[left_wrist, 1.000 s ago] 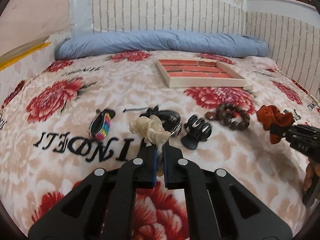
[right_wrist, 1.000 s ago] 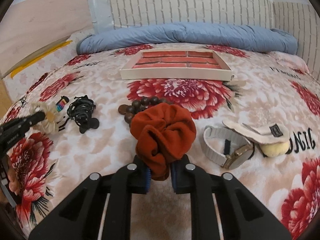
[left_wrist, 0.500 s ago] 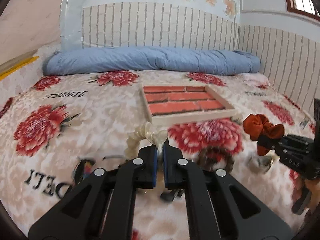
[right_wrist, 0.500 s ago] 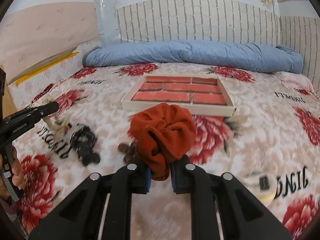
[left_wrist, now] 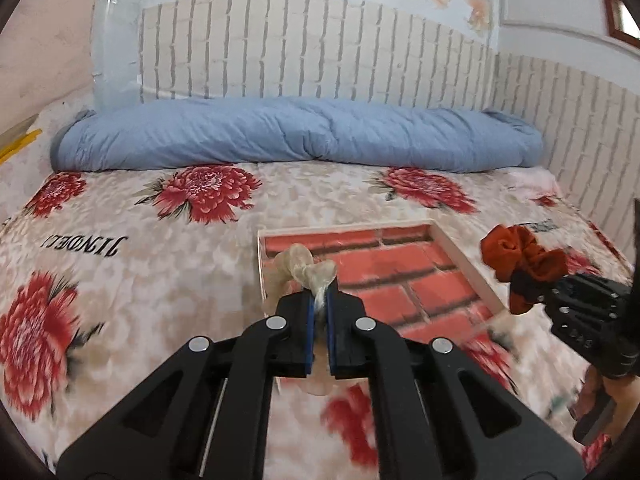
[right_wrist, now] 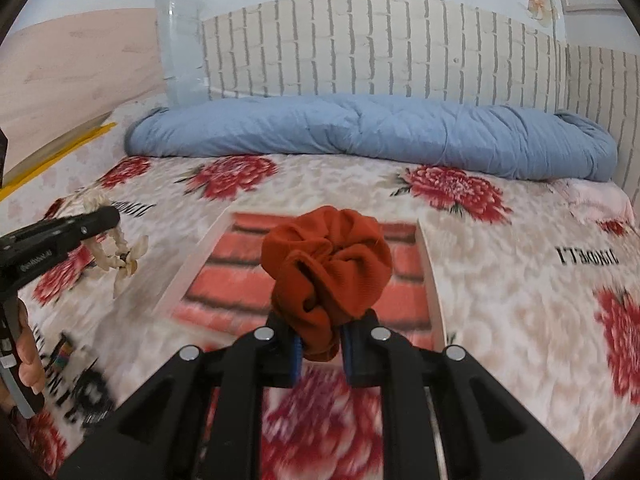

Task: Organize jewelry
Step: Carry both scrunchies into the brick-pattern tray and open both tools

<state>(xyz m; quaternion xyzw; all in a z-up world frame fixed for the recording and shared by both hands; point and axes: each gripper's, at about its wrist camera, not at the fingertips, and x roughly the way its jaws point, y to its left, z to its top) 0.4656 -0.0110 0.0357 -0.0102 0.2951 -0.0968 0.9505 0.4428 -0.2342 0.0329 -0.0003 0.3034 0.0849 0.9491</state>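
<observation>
Rust-orange fabric, a bunched scrunchie (right_wrist: 326, 270), is clamped between the blue-padded fingers of the right gripper (right_wrist: 320, 354), which hangs above the near half of a shallow tray (right_wrist: 430, 264) whose floor is printed like red brick. The left gripper (left_wrist: 319, 326) is likewise clenched, its jaws pinching a pale cream scrunchie (left_wrist: 306, 270) that sticks up from the tips, held over the tray's left rim (left_wrist: 261, 268); seen from the right wrist, this cream piece dangles in loops from the left tool's black nose, clear of the bedspread, just to the left of the tray. From the left wrist view the orange scrunchie (left_wrist: 524, 258) shows at the right gripper's tip (left_wrist: 536, 292), just off the tray's right edge and above it. The tray lies on a bedspread (left_wrist: 132, 264) of cream with big red flowers and black lettering. A rolled blue quilt (right_wrist: 372, 132) runs across the far end of the bed, under a wall papered in white brick (right_wrist: 360, 40). Near the lower left of the right wrist view a small rainbow-striped item (right_wrist: 64, 354) and something dark (right_wrist: 94, 398) lie on the spread, too blurred to name. A person's fingers (right_wrist: 30, 354) grip the left tool's handle there.
</observation>
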